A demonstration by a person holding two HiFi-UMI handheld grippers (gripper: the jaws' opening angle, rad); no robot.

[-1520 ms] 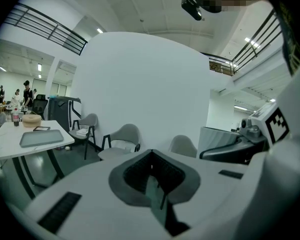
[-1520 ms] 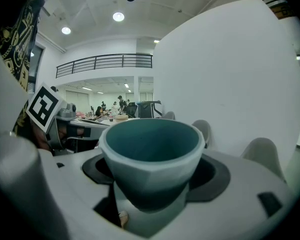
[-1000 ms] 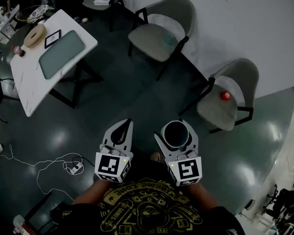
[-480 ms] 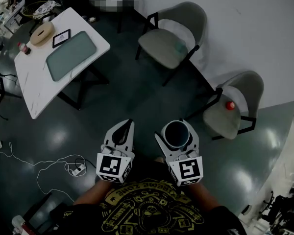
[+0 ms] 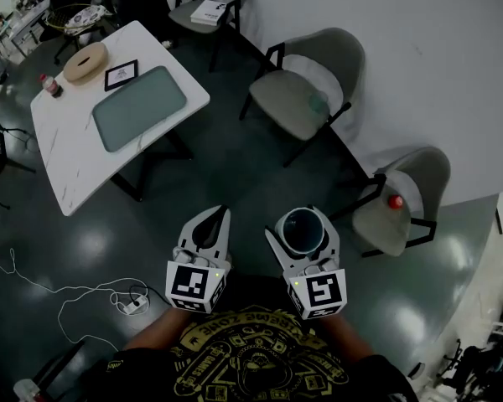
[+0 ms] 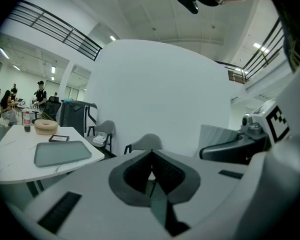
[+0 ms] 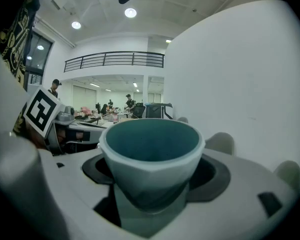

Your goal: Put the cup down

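A pale cup with a teal inside (image 5: 302, 229) (image 7: 151, 154) sits upright between the jaws of my right gripper (image 5: 303, 231), which is shut on it, held over the dark floor in front of the person. My left gripper (image 5: 214, 216) hangs beside it to the left, shut, with nothing between its jaws; in the left gripper view the dark pads (image 6: 150, 171) meet. A white table (image 5: 75, 162) stands at the upper left, well ahead of both grippers.
On the table lie a grey-green tray (image 5: 140, 107), a small framed card (image 5: 121, 74), a tan roll (image 5: 85, 63) and a small bottle (image 5: 50, 84). Grey chairs (image 5: 306, 103) stand along the white wall; one (image 5: 398, 203) bears a red ball (image 5: 395, 201). A white cable (image 5: 67, 287) crosses the floor at left.
The view has shifted: table and chairs have slid down and to the right in the head view. Both grippers keep their places and the cup stays held.
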